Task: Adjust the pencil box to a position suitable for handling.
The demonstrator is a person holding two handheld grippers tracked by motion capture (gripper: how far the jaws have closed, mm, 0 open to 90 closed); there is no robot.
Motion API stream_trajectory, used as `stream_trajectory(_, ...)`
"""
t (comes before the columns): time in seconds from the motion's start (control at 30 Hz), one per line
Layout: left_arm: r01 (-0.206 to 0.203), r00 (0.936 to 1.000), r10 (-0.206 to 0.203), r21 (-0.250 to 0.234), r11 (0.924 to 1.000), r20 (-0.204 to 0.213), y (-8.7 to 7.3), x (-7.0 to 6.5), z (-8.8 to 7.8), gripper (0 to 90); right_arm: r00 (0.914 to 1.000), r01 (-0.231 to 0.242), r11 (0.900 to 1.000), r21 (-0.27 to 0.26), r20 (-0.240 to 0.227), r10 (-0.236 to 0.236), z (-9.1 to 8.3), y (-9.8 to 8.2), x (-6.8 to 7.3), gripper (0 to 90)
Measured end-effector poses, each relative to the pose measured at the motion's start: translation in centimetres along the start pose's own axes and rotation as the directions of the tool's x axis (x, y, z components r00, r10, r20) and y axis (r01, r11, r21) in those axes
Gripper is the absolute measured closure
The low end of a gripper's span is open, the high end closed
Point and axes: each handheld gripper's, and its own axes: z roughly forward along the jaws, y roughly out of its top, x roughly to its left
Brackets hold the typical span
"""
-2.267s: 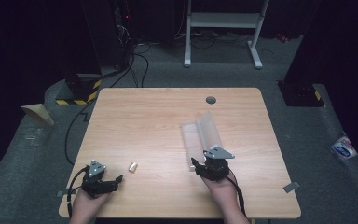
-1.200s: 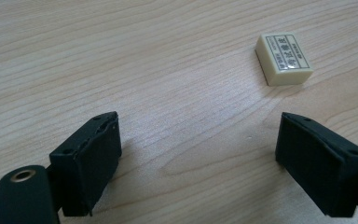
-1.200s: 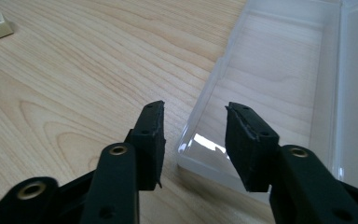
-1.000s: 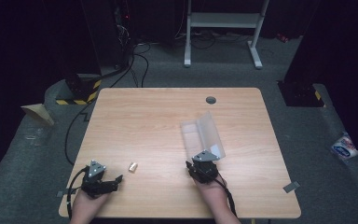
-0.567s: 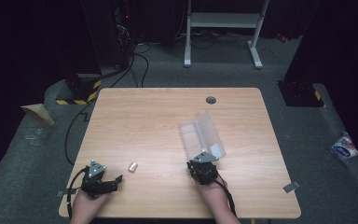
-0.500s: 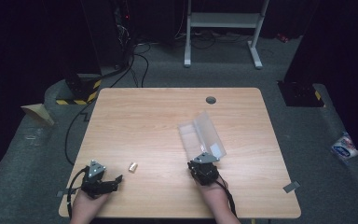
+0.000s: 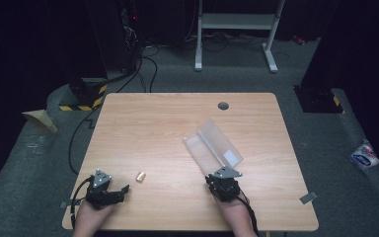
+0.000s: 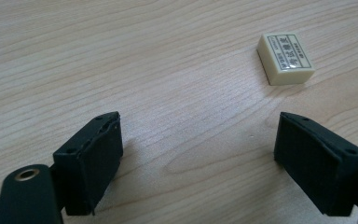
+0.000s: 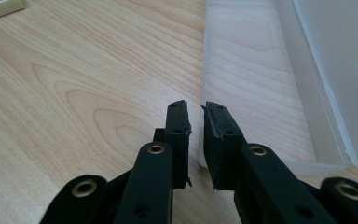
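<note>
Currently, the right gripper is seen at the lower right of the high view, at the near end of the open clear box. Its jaws have just been closing and are pressed almost together, with nothing pinched between them; the box's near corner sits just behind them. The left gripper is held at the lower left, jaws spread wide over bare table. The eraser lies just beyond, untouched.
</note>
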Motion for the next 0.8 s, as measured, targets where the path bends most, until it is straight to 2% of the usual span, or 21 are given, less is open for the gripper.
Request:
stream_trajectory(0.13, -0.005, 1.0, 0.005, 0.0, 1.0, 0.004, 0.1, 0.1, 0.0, 18.8, 0.9995, -0.022, 1.0, -0.02, -0.021, 0.021, -0.9, -0.3, -0.4, 73.8)
stream_trajectory(0.2, -0.006, 1.0, 0.006, -0.004, 1.0, 0.006, 0.1, 0.1, 0.1, 19.9, 0.9995, -0.025, 0.999, -0.037, -0.017, 0.025, -1.4, -0.3, -0.5, 71.8)
stream_trajectory(0.3, -0.002, 1.0, 0.002, -0.011, 0.9999, 0.007, 0.1, 0.1, 0.1, 21.1, 0.9995, -0.028, 0.997, -0.066, 0.013, 0.029, -2.2, -0.5, -0.9, 70.5)
stream_trajectory(0.37, -0.001, 1.0, 0.001, -0.013, 0.9999, 0.005, 0.2, 0.1, 0.2, 21.7, 0.9977, -0.048, 0.996, -0.075, 0.044, 0.052, -2.5, -0.7, -1.5, 70.5)
stream_trajectory(0.6, 0.0, 1.0, 0.0, -0.014, 0.9999, 0.003, 0.2, 0.1, 0.2, 22.0, 0.9908, -0.095, 0.993, -0.065, 0.09, 0.101, -2.3, -1.3, -2.6, 68.4)
stream_trajectory(0.8, 0.003, 1.0, -0.003, -0.013, 0.9999, 0.004, 0.1, 0.1, 0.1, 22.3, 0.9886, -0.107, 0.993, -0.057, 0.1, 0.112, -1.8, -1.4, -2.9, 65.0)
